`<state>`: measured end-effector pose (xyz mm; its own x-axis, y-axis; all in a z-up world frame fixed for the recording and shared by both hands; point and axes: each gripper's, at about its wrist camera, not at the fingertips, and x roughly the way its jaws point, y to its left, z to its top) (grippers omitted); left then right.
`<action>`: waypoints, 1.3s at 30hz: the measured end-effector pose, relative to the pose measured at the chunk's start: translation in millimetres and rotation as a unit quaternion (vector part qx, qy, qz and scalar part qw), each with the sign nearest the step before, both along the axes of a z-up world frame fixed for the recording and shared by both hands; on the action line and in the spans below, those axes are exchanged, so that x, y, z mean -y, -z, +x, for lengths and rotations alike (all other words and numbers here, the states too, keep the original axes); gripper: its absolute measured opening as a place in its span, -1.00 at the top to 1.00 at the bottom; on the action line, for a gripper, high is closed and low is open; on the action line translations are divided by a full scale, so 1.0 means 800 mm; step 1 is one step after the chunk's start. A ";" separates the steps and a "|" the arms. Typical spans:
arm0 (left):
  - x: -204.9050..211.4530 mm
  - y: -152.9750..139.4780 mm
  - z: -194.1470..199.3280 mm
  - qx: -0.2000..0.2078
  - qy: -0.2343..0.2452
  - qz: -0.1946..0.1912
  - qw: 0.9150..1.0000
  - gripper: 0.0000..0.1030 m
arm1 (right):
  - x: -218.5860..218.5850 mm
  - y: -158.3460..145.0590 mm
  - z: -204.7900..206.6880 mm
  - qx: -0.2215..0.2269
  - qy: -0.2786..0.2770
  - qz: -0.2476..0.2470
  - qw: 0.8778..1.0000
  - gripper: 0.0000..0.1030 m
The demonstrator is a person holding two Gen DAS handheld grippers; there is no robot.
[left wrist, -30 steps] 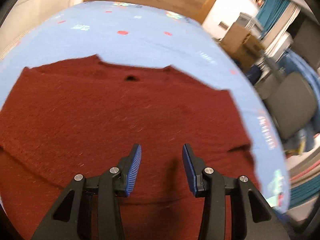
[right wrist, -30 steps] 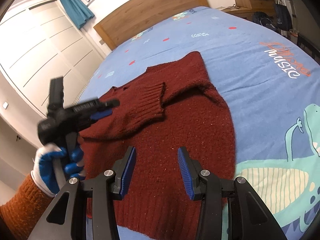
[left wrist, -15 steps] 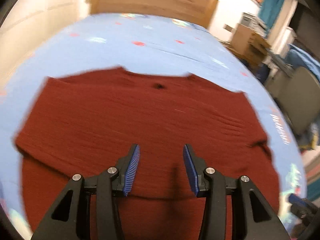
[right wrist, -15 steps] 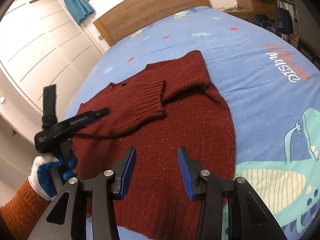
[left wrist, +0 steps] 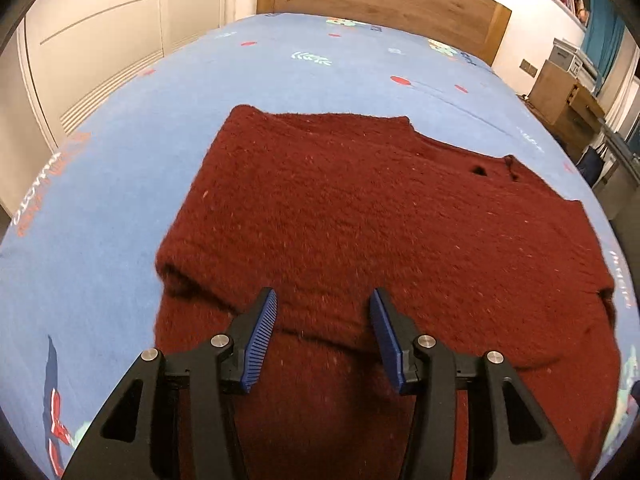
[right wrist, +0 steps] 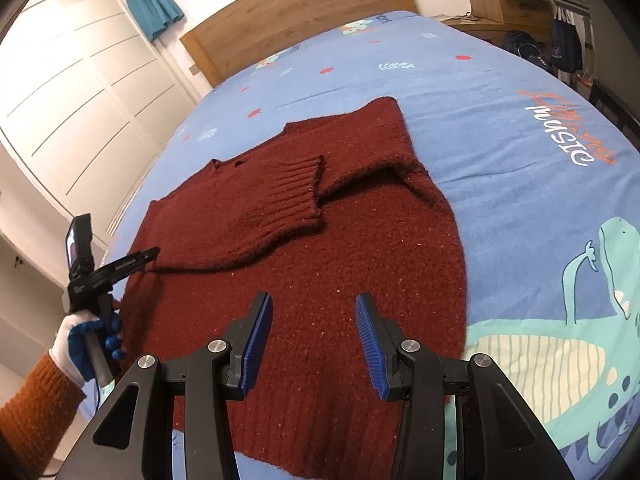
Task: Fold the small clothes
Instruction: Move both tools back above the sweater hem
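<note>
1. A red sweater (right wrist: pixel 320 248) lies flat in the middle of the bed (right wrist: pixel 520 128), neck toward the headboard (right wrist: pixel 296 20).
2. One sleeve (right wrist: pixel 288 196) is folded across the sweater's chest, with its ribbed cuff on top.
3. The left hand-held gripper (left wrist: pixel 322 332) hangs above the sweater near the bed's left edge. Its jaws are apart and hold nothing.
4. The right hand-held gripper (right wrist: pixel 314 340) hangs above the sweater's bottom hem. Its jaws are apart and hold nothing.

Dark red sweater (right wrist: pixel 340 248) flat on blue bedspread (right wrist: pixel 520 128), sleeve folded across, right gripper (right wrist: pixel 314 316) jaws apart above
</note>
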<state>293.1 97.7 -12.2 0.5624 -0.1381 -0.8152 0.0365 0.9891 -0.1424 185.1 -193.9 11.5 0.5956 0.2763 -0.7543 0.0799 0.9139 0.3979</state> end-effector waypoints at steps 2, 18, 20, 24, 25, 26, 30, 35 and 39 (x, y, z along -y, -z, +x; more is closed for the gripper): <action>0.001 -0.008 -0.008 0.001 0.000 -0.006 1.000 0.16 | 0.002 -0.002 -0.002 0.001 0.001 -0.006 1.000 0.12; -0.005 -0.042 -0.116 0.021 0.001 0.066 0.998 -0.21 | 0.024 0.001 -0.052 -0.023 0.034 -0.030 0.999 -0.02; -0.004 -0.039 -0.128 0.021 0.002 0.077 0.997 -0.26 | 0.028 0.005 -0.058 -0.029 0.042 -0.032 0.998 -0.05; -0.005 -0.032 -0.148 0.017 0.008 0.082 0.996 -0.40 | 0.036 0.015 -0.066 -0.043 0.057 -0.038 0.997 -0.11; -0.006 -0.029 -0.152 0.013 0.009 0.082 0.997 -0.40 | 0.038 0.018 -0.067 -0.047 0.060 -0.039 0.996 -0.11; -0.007 -0.026 -0.155 0.011 0.009 0.082 0.996 -0.40 | 0.041 0.020 -0.068 -0.050 0.062 -0.038 0.996 -0.12; -0.011 -0.013 -0.166 -0.003 0.010 0.084 0.996 -0.40 | 0.050 0.027 -0.070 -0.062 0.073 -0.038 0.995 -0.17; -0.010 -0.002 -0.175 -0.013 0.011 0.081 0.997 -0.40 | 0.052 0.035 -0.071 -0.076 0.072 -0.032 0.994 -0.23; -0.010 0.007 -0.178 -0.022 0.008 0.080 0.997 -0.41 | 0.054 0.047 -0.072 -0.091 0.069 -0.018 0.993 -0.26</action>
<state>150.7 105.5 -17.7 0.5250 -0.0128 -0.8510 0.0493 0.9987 0.0154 127.2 -236.8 -26.5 0.4795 0.1735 -0.8602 0.2723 0.9025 0.3338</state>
